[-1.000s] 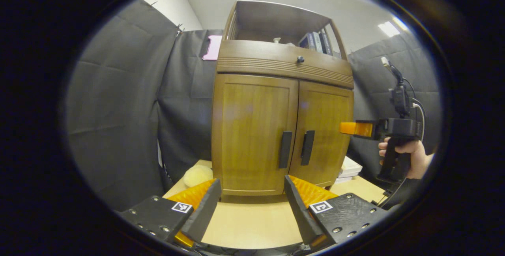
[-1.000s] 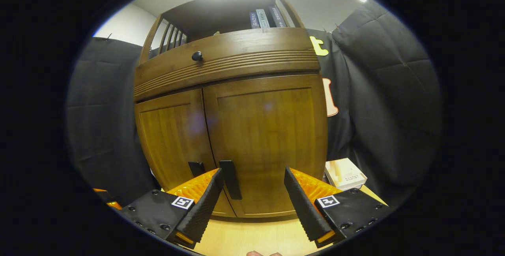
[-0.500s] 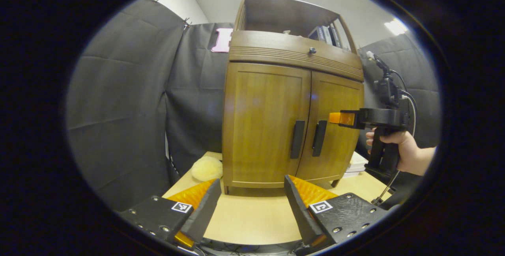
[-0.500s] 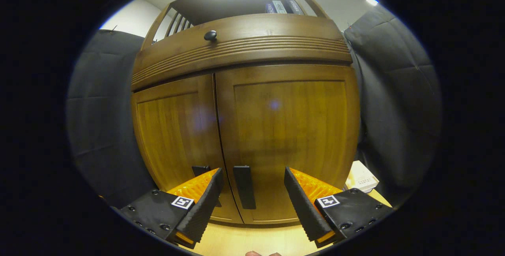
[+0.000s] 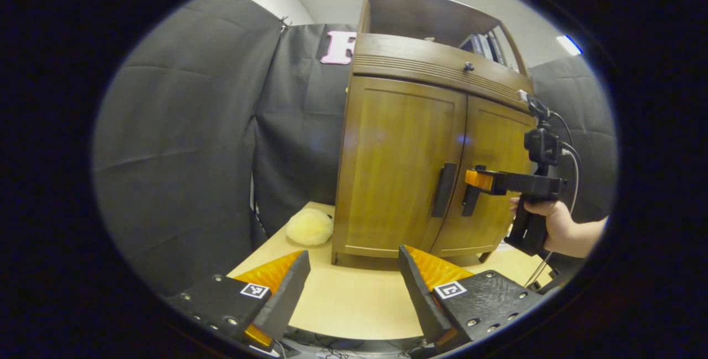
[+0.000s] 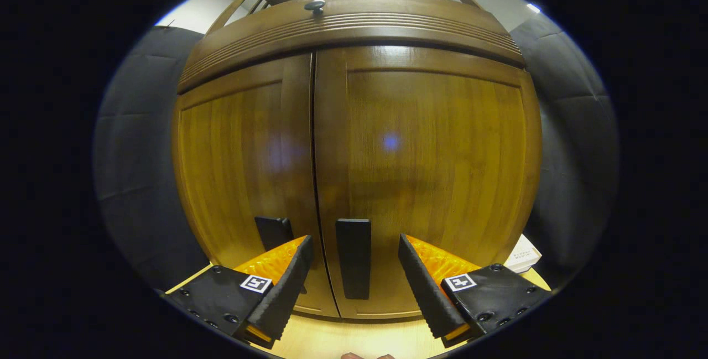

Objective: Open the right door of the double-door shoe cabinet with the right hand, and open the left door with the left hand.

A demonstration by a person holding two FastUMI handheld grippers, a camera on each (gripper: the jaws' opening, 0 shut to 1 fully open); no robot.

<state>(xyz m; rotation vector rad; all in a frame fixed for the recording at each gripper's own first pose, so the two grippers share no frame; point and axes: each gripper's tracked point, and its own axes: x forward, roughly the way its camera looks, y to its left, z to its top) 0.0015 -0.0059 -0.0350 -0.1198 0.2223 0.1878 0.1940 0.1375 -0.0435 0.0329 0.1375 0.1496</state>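
Observation:
A brown wooden shoe cabinet (image 5: 420,143) stands on the light table with both doors closed. In the right gripper view the right door (image 6: 437,171) is close ahead. Its dark vertical handle (image 6: 354,256) stands between the fingers of my right gripper (image 6: 352,270), which is open and not pressing on it. The left door's handle (image 6: 272,232) peeks out behind the left finger. In the left gripper view my left gripper (image 5: 354,284) is open over the table, well short of the left door (image 5: 401,160) and its handle (image 5: 444,189). The right gripper (image 5: 477,179), held by a hand (image 5: 545,223), reaches the right handle (image 5: 470,198).
A pale fluffy object (image 5: 310,226) lies on the table (image 5: 348,303) left of the cabinet. A white box (image 6: 522,254) sits at the cabinet's right side. A drawer with a round knob (image 6: 316,5) runs above the doors. Black cloth walls surround the booth.
The right gripper has moved in toward the cabinet until the right door's handle sits between its open fingers. The left gripper has drifted left, so the cabinet appears farther right.

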